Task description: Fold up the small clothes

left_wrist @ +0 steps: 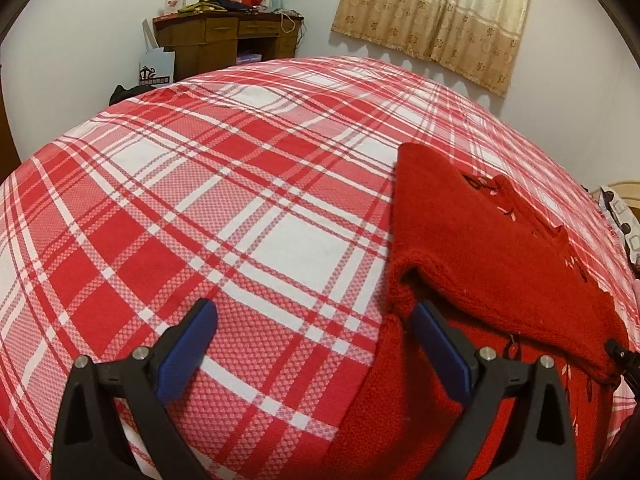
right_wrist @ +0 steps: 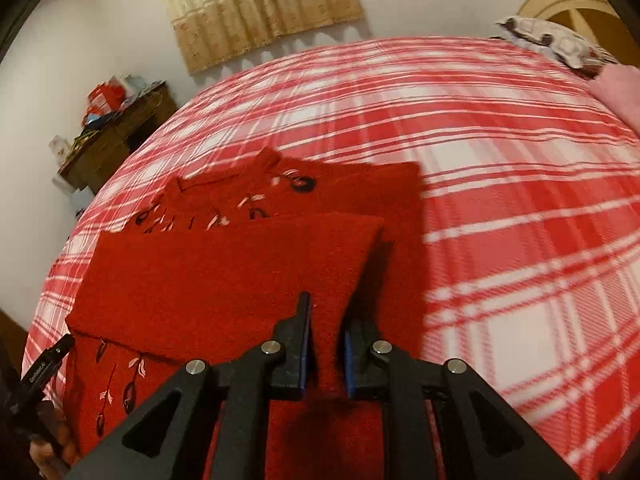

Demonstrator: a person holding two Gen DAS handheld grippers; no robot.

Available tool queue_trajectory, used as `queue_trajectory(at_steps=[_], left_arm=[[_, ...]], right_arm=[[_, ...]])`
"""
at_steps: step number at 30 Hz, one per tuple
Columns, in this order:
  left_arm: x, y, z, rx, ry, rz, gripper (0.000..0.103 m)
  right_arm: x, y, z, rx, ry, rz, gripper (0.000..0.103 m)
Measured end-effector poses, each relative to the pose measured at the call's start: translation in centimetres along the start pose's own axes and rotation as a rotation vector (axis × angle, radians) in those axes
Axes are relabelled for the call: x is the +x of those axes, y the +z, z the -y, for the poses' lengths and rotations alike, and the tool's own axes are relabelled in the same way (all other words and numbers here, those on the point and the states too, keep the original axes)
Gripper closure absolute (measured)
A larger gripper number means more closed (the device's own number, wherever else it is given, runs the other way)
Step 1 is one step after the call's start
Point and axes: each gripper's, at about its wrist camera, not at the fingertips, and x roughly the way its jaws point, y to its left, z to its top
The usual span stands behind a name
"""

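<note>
A small red knitted sweater (left_wrist: pixel 492 248) with embroidered flowers lies on the red-and-white plaid bed (left_wrist: pixel 240 200), at the right in the left wrist view. Its lower part is folded up over the body. My left gripper (left_wrist: pixel 316 316) is open just left of the sweater's folded edge, its right finger touching the fabric. In the right wrist view the sweater (right_wrist: pixel 224 280) fills the centre-left. My right gripper (right_wrist: pixel 328 320) is shut on the folded flap's corner and holds it a little above the layer beneath.
A wooden desk (left_wrist: pixel 228 40) piled with boxes and bags stands against the far wall, a beige curtain (left_wrist: pixel 436 12) beside it. A patterned pillow (right_wrist: pixel 556 40) and a pink cloth (right_wrist: pixel 620 92) lie at the bed's head. The plaid bedcover (right_wrist: pixel 520 200) stretches to the sweater's right.
</note>
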Motion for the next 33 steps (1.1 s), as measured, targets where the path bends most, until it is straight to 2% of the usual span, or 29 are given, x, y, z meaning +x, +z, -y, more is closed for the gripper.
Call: queue_trajectory(at_steps=[2, 4, 6, 10, 13, 16, 19, 21, 23, 26, 28, 29, 31, 33], left_arm=[[-0.2, -0.1, -0.3, -0.012, -0.021, 0.008, 0.002], [-0.3, -0.1, -0.6, -0.025, -0.044, 0.013, 0.002], [-0.4, -0.1, -0.7, -0.028, -0.053, 0.014, 0.002], [-1.1, 0.0, -0.1, 0.001, -0.043, 0.012, 0.002], [-2.2, 0.7, 1.4, 0.067, -0.038, 0.039, 0.002], [-2.6, 2.2, 3.3, 0.108, -0.047, 0.071, 0.002], [-1.7, 3.4, 5.6, 0.189, -0.008, 0.083, 0.002], [-0.5, 3.9, 7.0, 0.251, 0.033, 0.096, 0.002], [1.4, 4.0, 7.4, 0.273, 0.064, 0.063, 0.002], [4.4, 3.9, 6.9, 0.255, 0.084, -0.042, 0.001], [4.4, 4.5, 5.9, 0.213, 0.038, -0.058, 0.001], [4.2, 4.6, 5.6, 0.216, 0.041, -0.053, 0.001], [3.4, 4.5, 5.1, 0.25, 0.06, -0.038, 0.002], [1.6, 4.1, 4.0, 0.289, 0.046, 0.0, 0.002]], right_arm=[[-2.1, -0.1, 0.8, 0.033, -0.087, 0.063, 0.084], [-3.7, -0.2, 1.1, 0.037, -0.128, 0.113, 0.084], [-4.7, -0.1, 1.1, 0.022, -0.102, 0.123, 0.084], [-5.0, 0.7, -0.6, -0.072, -0.105, 0.15, 0.084], [-3.3, 1.7, -2.0, -0.126, -0.094, 0.114, 0.084], [-0.1, 2.1, -3.0, -0.169, -0.088, 0.043, 0.084], [2.8, 1.8, -2.6, -0.144, -0.098, -0.033, 0.084], [3.3, 1.7, -2.2, -0.126, -0.095, -0.012, 0.084], [3.4, 1.8, -1.9, -0.103, -0.087, -0.013, 0.084], [3.3, 1.7, -2.2, -0.11, -0.095, -0.008, 0.084], [2.5, 1.8, -2.3, -0.109, -0.082, 0.002, 0.084], [1.6, 1.6, -2.3, -0.098, -0.066, 0.02, 0.084], [-1.6, 1.2, -2.3, -0.064, -0.014, 0.083, 0.084], [-4.8, 0.9, -2.4, -0.056, 0.004, 0.144, 0.084]])
